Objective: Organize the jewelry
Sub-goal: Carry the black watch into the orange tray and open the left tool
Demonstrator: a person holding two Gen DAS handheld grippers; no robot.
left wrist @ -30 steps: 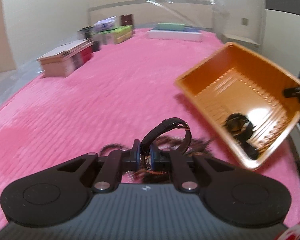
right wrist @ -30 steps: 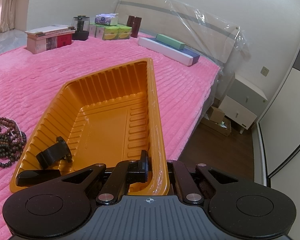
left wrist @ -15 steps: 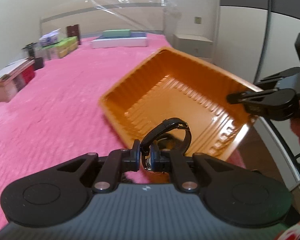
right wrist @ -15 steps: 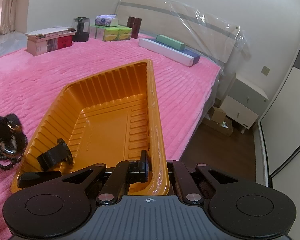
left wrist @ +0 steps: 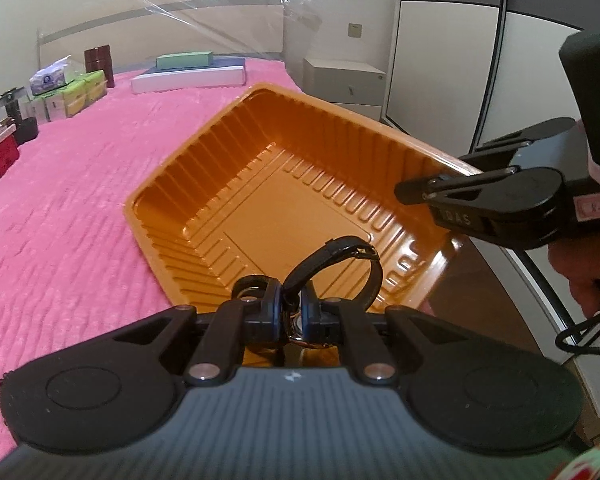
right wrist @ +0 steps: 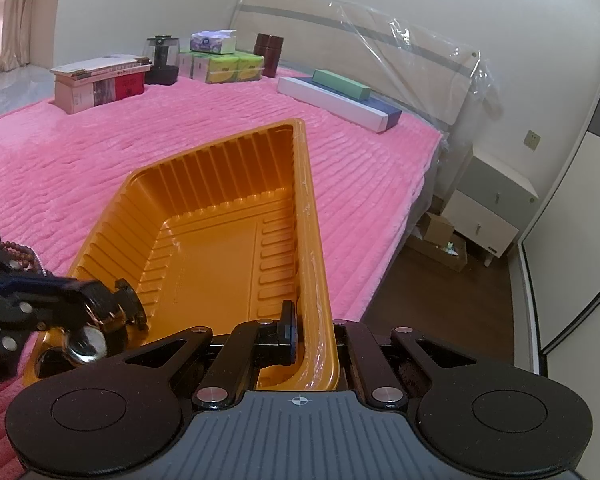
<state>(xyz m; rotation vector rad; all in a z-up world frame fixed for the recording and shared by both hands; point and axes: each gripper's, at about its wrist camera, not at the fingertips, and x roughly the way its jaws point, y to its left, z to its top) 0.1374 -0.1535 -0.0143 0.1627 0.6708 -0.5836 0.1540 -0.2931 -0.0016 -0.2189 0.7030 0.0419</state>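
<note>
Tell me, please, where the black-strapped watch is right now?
The watch is pinched in the left gripper, held over the near corner of the orange tray; the right wrist view shows it at lower left.

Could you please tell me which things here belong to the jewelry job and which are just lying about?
Job: watch pinched in the left gripper; orange tray, its rim pinched by the right gripper; beads on the pink blanket.

Lying about: books, tissue packs, long boxes, nightstand.
</note>
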